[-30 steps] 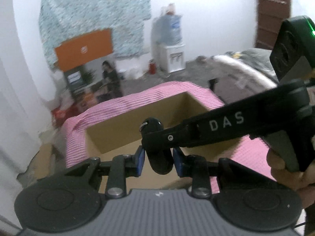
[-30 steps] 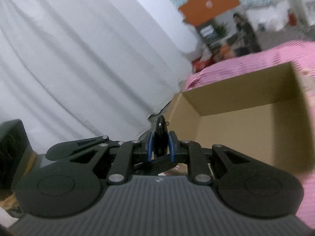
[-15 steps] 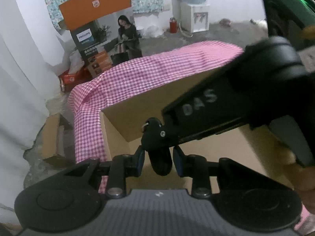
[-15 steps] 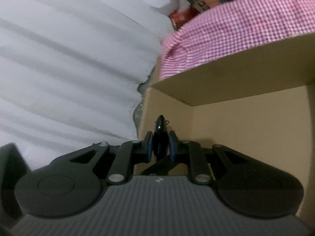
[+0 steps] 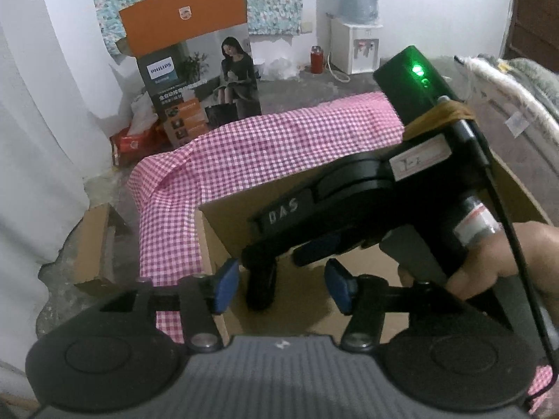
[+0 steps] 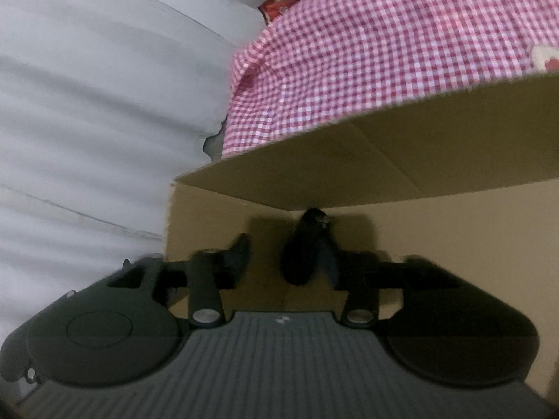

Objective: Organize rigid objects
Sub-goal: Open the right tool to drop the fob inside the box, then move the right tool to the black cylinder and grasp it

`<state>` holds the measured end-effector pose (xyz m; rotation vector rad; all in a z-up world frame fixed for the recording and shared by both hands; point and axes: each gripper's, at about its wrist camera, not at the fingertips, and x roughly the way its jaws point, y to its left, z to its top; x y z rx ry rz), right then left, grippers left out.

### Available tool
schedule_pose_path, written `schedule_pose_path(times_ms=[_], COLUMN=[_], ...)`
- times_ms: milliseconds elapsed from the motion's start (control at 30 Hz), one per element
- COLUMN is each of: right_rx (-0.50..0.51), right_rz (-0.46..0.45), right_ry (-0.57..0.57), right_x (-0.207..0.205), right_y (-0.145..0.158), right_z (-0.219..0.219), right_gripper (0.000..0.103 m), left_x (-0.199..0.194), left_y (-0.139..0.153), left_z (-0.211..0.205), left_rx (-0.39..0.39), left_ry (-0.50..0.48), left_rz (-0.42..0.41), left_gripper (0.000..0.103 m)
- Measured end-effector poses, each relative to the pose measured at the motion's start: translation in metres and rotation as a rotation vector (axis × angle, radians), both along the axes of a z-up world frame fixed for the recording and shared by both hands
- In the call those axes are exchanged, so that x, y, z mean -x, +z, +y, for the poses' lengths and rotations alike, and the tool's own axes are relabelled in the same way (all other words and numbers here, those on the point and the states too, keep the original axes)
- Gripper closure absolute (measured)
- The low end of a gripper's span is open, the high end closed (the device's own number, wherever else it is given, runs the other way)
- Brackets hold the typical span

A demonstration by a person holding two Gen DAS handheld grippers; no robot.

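Observation:
A small black oblong object with a metal ring (image 5: 260, 288) hangs over the floor of an open cardboard box (image 5: 223, 234). In the right wrist view the object (image 6: 305, 256) lies against the right finger, inside the box (image 6: 436, 230). My left gripper (image 5: 281, 284) is open, its blue pads apart on either side of the object and not touching it. My right gripper (image 6: 288, 260) is open too; it also shows in the left wrist view (image 5: 311, 248), reaching into the box from the right with the person's hand behind it.
A pink checked cloth (image 5: 251, 153) covers the table under and behind the box. A Philips carton (image 5: 195, 80), a water dispenser (image 5: 354, 17) and white curtains (image 5: 31, 139) stand beyond. A smaller cardboard box (image 5: 97, 244) sits on the floor at left.
Both grippers have opened; each was shut on the black object before. Both have dropped lower into the box, and the object now rests loose against the right gripper's finger.

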<state>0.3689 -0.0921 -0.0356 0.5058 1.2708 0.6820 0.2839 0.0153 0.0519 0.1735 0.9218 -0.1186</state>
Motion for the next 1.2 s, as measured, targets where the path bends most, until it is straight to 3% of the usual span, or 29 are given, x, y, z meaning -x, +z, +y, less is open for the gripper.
schedule_pose_path(times_ms=[133, 300, 467, 567, 733, 867, 1067, 1200], right_rx=[-0.010, -0.067, -0.150, -0.160, -0.116, -0.055, 0.043, 0.087], right_rz=[-0.067, -0.191, -0.360, -0.435, -0.490, -0.454, -0.354, -0.325], right_ry=[-0.003, -0.020, -0.064, -0.098, -0.186, -0.248, -0.274, -0.248], right_x=[0.012, 0.055, 0.137, 0.190, 0.266, 0.302, 0.315, 0.303], right_y=[0.027, 0.082, 0.133, 0.141, 0.119, 0.080, 0.021, -0.003], right_z=[-0.012, -0.051, -0.118, -0.157, -0.210, -0.233, -0.240, -0.237], right_gripper=[0.039, 0.032, 0.026, 0.024, 0.024, 0.024, 0.028, 0.038], left_x=[0.023, 0.069, 0.127, 0.163, 0.205, 0.221, 0.220, 0.218], left_y=[0.020, 0.054, 0.077, 0.080, 0.059, 0.022, -0.041, -0.073], left_z=[0.004, 0.010, 0.008, 0.000, -0.032, -0.068, -0.131, -0.153], left_rx=[0.037, 0.102, 0.189, 0.252, 0.306, 0.313, 0.220, 0.187], left_ry=[0.001, -0.020, -0.092, -0.139, -0.201, -0.274, -0.349, -0.388], left_rz=[-0.055, -0.155, -0.264, -0.302, -0.282, -0.227, -0.101, -0.030], left_gripper=[0.040, 0.031, 0.013, 0.011, 0.011, 0.011, 0.018, 0.027])
